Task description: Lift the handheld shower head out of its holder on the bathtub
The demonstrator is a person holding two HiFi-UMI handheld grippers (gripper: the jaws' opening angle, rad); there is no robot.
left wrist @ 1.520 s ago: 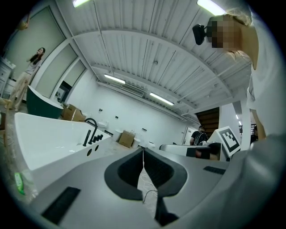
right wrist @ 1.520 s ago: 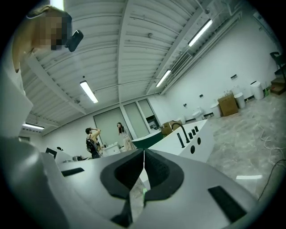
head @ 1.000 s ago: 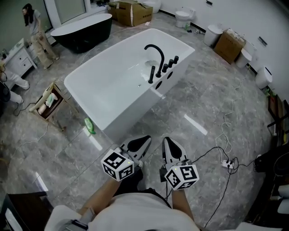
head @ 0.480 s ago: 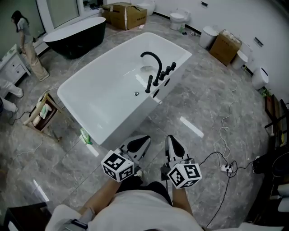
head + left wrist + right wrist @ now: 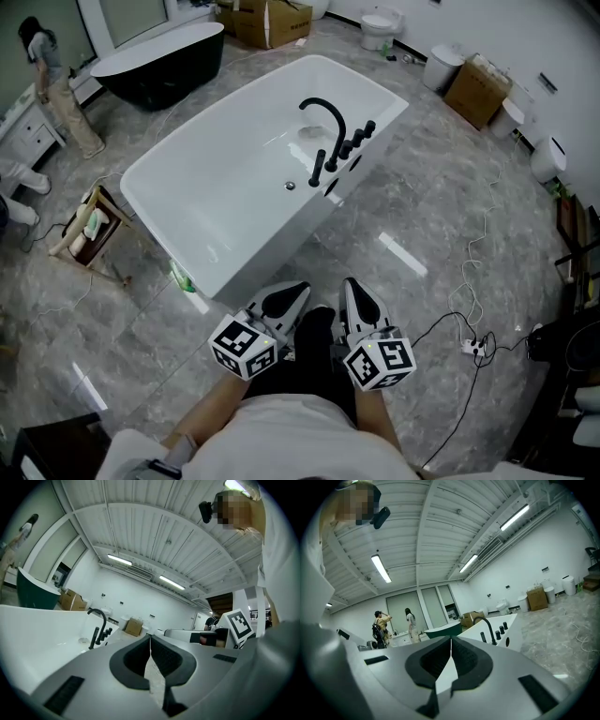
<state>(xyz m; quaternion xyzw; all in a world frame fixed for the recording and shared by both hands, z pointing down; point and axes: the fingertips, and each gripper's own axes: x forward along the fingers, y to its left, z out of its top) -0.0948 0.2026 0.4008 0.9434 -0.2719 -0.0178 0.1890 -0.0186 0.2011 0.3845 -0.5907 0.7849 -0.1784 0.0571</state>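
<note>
A: Where is the handheld shower head (image 5: 318, 167)?

B: It stands upright in its holder on the white bathtub's (image 5: 187, 202) long edge, the edge on the right in the head view. It is the slim black rod at the near end of a row of black fittings. A line of knobs (image 5: 356, 139) runs on beyond it, and the arched faucet (image 5: 325, 111) curves over the basin beside them.

A: And the grippers?

B: Both sit low in the head view, side by side, close in front of the person's body and well apart from the tub. The left gripper (image 5: 302, 289) has its jaws pressed together with nothing between them. The right gripper (image 5: 349, 285) is closed and empty the same way.

A: Which way do they point?

B: Toward the tub. In the left gripper view the shower head (image 5: 95, 637) shows left of the closed tips. In the right gripper view it (image 5: 482, 637) shows right of them.

A: What else is around?

B: A black bathtub (image 5: 159, 66) stands past the white tub's far corner. A cardboard box (image 5: 478, 89) and a toilet (image 5: 382, 26) are near the far wall. A power strip (image 5: 472, 344) lies on the marble floor (image 5: 422, 206), and another person (image 5: 52, 80) stands at the far left.
</note>
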